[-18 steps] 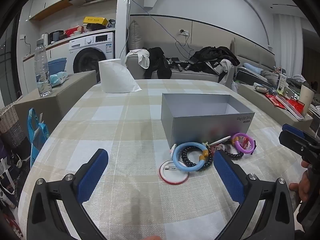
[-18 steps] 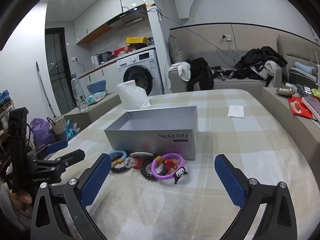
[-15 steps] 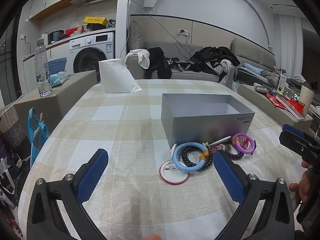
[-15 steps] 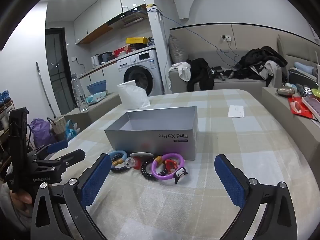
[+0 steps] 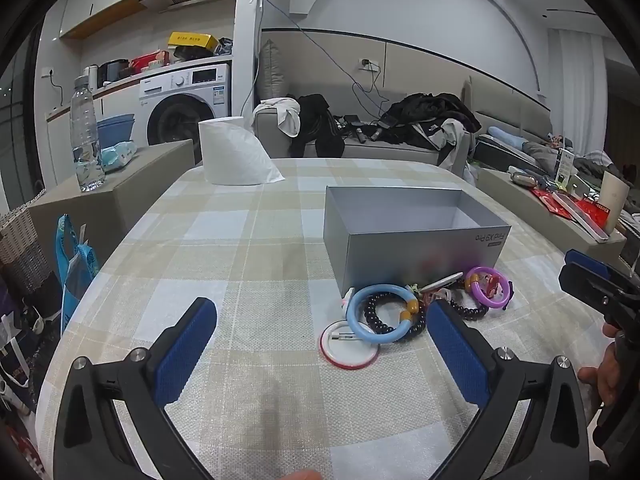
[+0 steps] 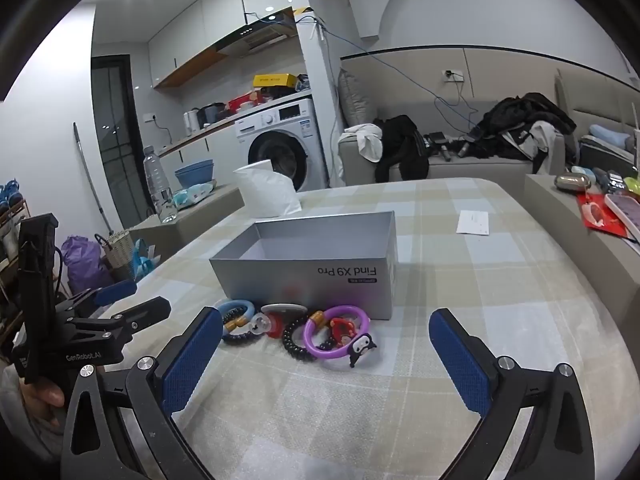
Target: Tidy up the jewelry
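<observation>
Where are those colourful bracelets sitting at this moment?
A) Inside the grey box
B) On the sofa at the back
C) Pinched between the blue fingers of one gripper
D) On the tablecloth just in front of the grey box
D: the purple bracelet, blue bracelet and black beaded ones lie on the checked tablecloth against the front wall of the grey box, whose visible inside looks bare, while the left gripper and right gripper are both open and hold nothing.
</observation>
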{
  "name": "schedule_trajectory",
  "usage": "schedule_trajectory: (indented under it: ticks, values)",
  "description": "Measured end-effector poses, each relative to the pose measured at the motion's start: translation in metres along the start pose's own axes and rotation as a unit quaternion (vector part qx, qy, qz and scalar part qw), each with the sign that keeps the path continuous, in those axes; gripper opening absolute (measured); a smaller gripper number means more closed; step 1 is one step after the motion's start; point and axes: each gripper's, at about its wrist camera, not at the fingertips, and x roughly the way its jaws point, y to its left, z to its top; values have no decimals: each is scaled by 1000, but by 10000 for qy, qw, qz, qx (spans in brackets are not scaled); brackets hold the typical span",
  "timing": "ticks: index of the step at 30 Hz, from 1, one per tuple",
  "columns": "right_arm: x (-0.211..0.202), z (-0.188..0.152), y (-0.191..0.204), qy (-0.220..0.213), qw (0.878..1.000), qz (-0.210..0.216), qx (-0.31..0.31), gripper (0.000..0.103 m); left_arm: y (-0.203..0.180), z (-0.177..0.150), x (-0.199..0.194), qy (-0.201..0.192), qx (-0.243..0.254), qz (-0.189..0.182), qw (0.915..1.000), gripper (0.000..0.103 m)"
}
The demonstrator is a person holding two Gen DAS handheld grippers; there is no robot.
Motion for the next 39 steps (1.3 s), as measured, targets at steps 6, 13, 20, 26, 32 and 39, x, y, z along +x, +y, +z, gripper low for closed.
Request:
schedule_trajectory:
  ticks: [6, 13, 20, 26, 32, 39]
  values:
    - [1, 1, -2, 11, 10000, 3, 5, 103, 2, -1, -3, -7, -16, -4, 10000, 102]
    - [1, -1, 0, 12, 10000, -6, 2, 103, 1, -2, -2, -3, -13, 3, 10000, 102]
    - [2, -1, 1, 22, 10000, -13, 7, 103, 2, -1, -2, -1, -18, -4, 10000, 102]
    - [2, -2, 2, 24, 10000, -12, 6, 103, 2, -1, -2, 0, -21, 0, 10000, 102]
    - [2, -2, 1, 26, 10000, -7, 9, 103, 3, -1, -3, -2, -21, 4, 10000, 102]
    - [4, -1, 3, 31, 10000, -9, 8, 103, 3, -1, -3, -4, -26, -1, 10000, 102]
